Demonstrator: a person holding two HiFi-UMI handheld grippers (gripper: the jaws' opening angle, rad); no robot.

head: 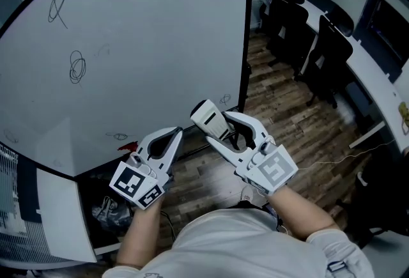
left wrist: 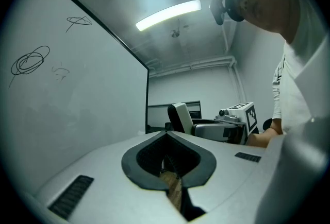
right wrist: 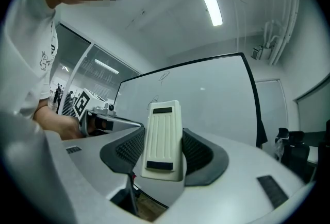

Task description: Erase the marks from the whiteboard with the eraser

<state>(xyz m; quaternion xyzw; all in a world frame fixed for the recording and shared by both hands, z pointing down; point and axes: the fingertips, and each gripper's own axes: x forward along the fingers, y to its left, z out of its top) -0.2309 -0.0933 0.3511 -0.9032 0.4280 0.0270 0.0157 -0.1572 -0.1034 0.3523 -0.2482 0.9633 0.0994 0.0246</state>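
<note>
Eraser [head: 208,115] stands clamped in your right gripper [head: 220,130], off the whiteboard's [head: 147,34] lower right corner and not touching it. Your left gripper [head: 174,136] is closed on nothing, just below the board's bottom edge. You look to be at the approach. The next move probably means pressing the eraser flat onto the scribble [head: 118,137] by that edge, then the loops [head: 77,67] higher up. No legible writing, only scrawls.
</note>
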